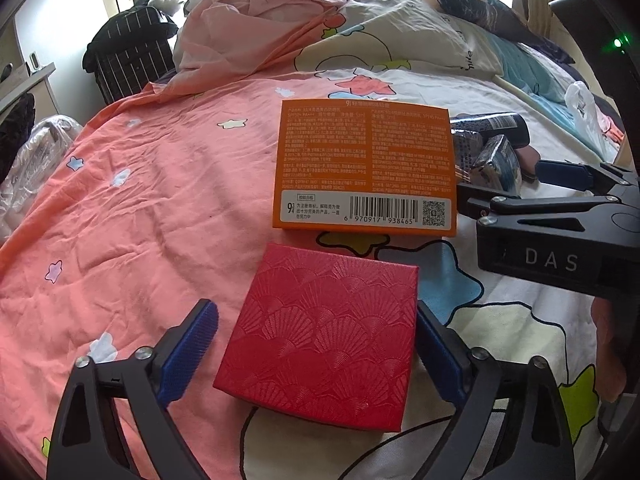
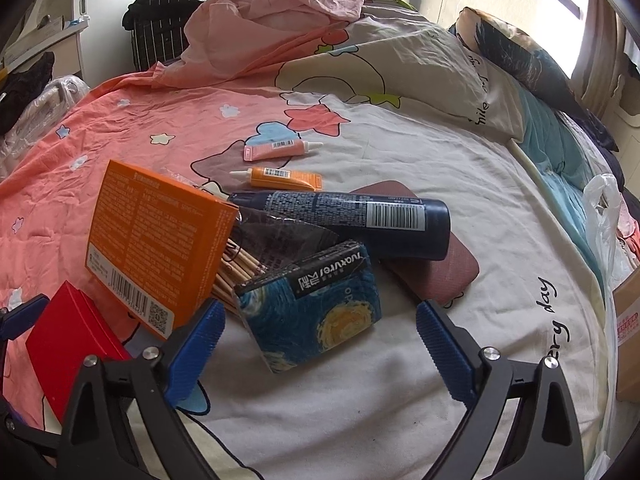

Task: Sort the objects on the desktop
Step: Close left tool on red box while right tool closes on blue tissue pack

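Looking along my left gripper (image 1: pixel 316 354), I see its fingers spread apart on both sides of the red box (image 1: pixel 320 336). The right pad (image 1: pixel 438 356) is at the box edge, the left pad (image 1: pixel 192 354) is apart from it, so nothing is clamped. The box lies flat on the bed sheet (image 1: pixel 140 200), just before the orange box (image 1: pixel 366 166).

My right gripper (image 2: pixel 320 348) is also wide apart and empty. The blue pack (image 2: pixel 316 304) lies just in front of its fingers, tilted against wooden sticks (image 2: pixel 236 272). Behind it lies a dark can (image 2: pixel 352 220) over a pink case (image 2: pixel 440 268). Farther back two small tubes, an orange tube (image 2: pixel 280 177) and a pink tube (image 2: pixel 280 148), lie separately.
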